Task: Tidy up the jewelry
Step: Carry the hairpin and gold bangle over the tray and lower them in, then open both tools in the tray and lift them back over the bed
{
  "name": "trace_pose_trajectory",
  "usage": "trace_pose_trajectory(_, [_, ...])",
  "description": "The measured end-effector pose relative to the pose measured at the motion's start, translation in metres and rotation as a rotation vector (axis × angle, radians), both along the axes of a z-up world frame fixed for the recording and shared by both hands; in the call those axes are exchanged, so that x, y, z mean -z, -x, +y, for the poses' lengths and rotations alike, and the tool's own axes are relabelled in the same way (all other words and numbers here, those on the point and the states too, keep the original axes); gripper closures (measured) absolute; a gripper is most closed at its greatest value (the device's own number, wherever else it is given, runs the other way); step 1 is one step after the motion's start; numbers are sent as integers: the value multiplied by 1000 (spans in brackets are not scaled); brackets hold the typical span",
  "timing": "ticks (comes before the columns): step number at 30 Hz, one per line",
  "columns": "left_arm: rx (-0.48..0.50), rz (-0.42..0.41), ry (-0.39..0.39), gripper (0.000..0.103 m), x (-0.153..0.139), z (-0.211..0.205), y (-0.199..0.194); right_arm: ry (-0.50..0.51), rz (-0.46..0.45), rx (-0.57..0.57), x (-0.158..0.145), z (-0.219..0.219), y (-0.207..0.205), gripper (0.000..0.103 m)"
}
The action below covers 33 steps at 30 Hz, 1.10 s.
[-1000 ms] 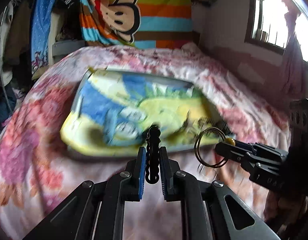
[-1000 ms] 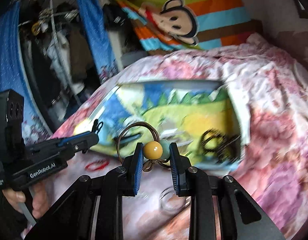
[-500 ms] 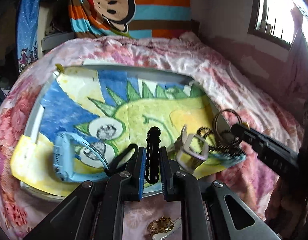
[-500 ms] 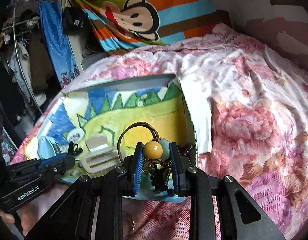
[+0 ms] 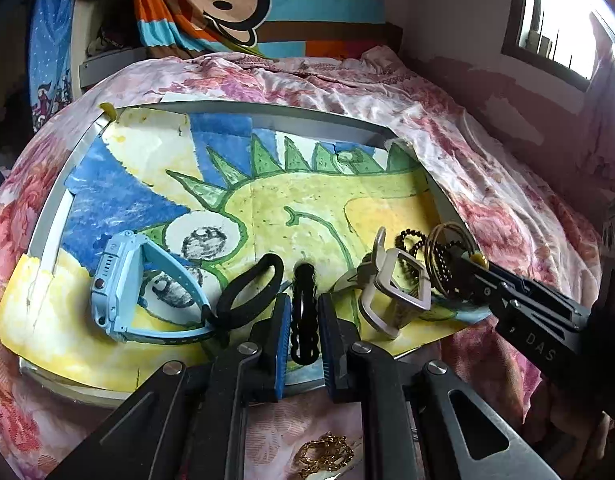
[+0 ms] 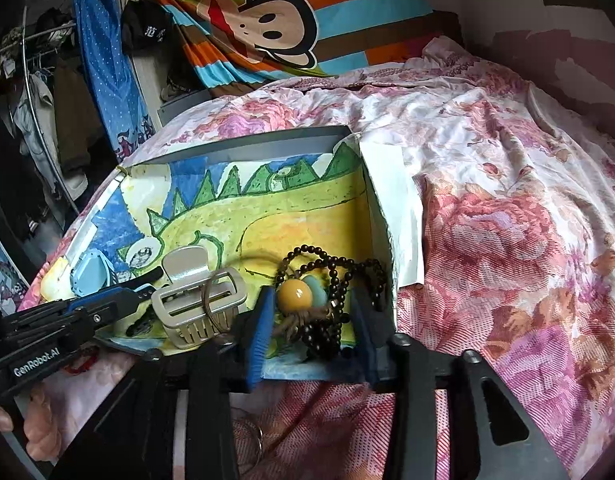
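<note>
left gripper [image 5: 303, 316] clamped black hair tie [image 5: 304, 320] over tray's near edge | right gripper [image 6: 311, 316] jaws just opened, beaded bangle [image 6: 295, 296] loose between them in tray [image 6: 267, 144] | advice: lift straight, avoid dark bead string [image 6: 339, 276]

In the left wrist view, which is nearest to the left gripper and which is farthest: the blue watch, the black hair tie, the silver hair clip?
1. Black hair tie: just left of the left gripper fingers.
2. Silver hair clip: to the right, a bit farther.
3. Blue watch: farthest, far left on the tray.
</note>
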<state>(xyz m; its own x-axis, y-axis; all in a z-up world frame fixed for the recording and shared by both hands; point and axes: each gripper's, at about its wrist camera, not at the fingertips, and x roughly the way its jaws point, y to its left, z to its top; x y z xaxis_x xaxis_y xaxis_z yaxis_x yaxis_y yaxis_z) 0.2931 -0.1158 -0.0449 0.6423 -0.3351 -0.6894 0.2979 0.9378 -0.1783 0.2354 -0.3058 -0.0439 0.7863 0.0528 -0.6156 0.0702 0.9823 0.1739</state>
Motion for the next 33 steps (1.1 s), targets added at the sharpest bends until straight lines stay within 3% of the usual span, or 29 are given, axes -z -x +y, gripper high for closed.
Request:
trace_pose_trajectory(4, [-9, -1, 40, 77, -8, 7, 5, 2, -31, 10, -13, -4, 13, 60])
trace_pose_trajectory(7, [-25, -28, 65, 60, -20, 13, 15, 3, -75, 18, -26, -8, 29, 43])
trace_pose_trajectory(8, [-31, -41, 74, 48, -25, 16, 19, -2, -100, 17, -32, -8, 36, 40])
trace_pose_trajectory(9, [-44, -67, 86, 37, -33, 20, 27, -6, -125, 14, -38, -8, 44, 36])
trace_pose_trajectory(13, [-73, -157, 110, 29, -60, 34, 52, -5, -226, -11, -62, -5, 79, 15])
trace_pose_trajectory(15, [-90, -211, 96, 12, -74, 39, 69, 5, -268, -21, -71, -1, 97, 7])
trace_pose_trajectory(18, [-110, -294, 86, 2, -90, 51, 99, 42, -323, -55, -81, 10, 124, 4])
trace_pose_trajectory(24, [-149, -384, 57, 0, -97, 80, 161, 79, -391, -101, -91, 29, 168, 2])
trace_pose_trajectory(33, [-213, -400, 65, 0, -88, 114, 212, 101, -397, -144, -89, 44, 230, 2])
